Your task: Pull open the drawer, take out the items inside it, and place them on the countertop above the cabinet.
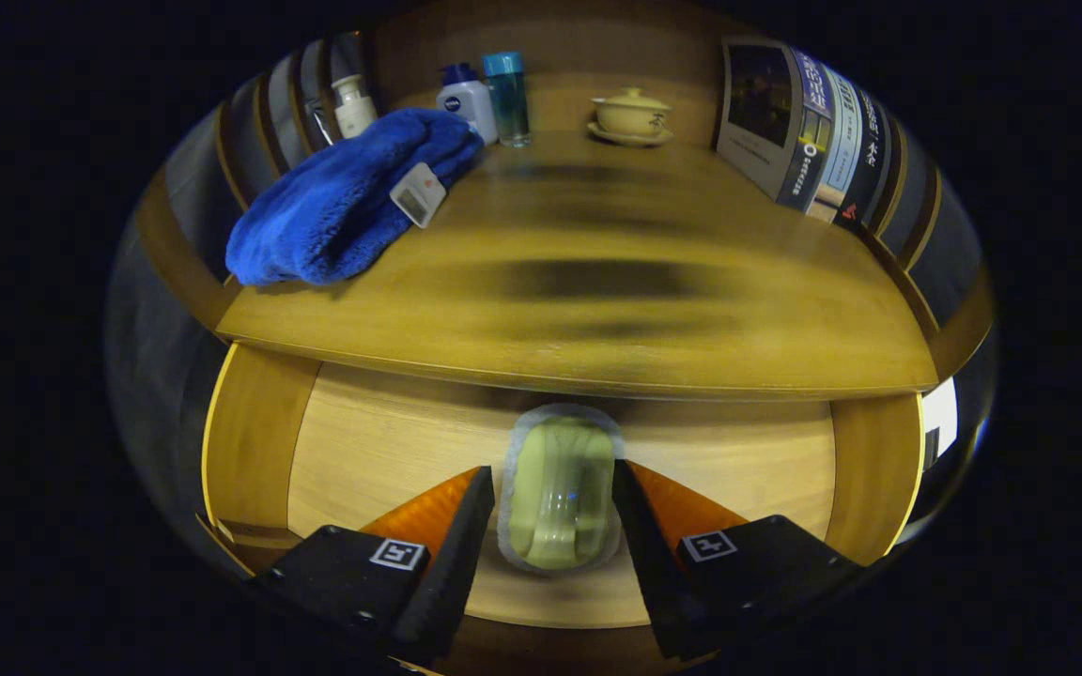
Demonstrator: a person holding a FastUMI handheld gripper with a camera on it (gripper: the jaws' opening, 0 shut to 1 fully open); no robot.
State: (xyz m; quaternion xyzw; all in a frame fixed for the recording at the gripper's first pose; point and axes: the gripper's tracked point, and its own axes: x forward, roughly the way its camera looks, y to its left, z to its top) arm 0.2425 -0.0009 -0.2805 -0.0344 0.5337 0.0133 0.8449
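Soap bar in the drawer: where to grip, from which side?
Grip the soap bar across its two long sides, coming from above the open drawer. It lies flat, lengthwise between the fingers, narrow enough for the gripper to span; both fingers appear to touch it.

Black gripper (555,526), orange panels, square markers

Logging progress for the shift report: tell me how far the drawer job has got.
Done: the drawer is pulled open below the countertop. In hand: the gripper has both fingers pressed on a pale green soap bar in clear wrap, above the drawer floor. Left: setting it on the countertop, near the blue towel.
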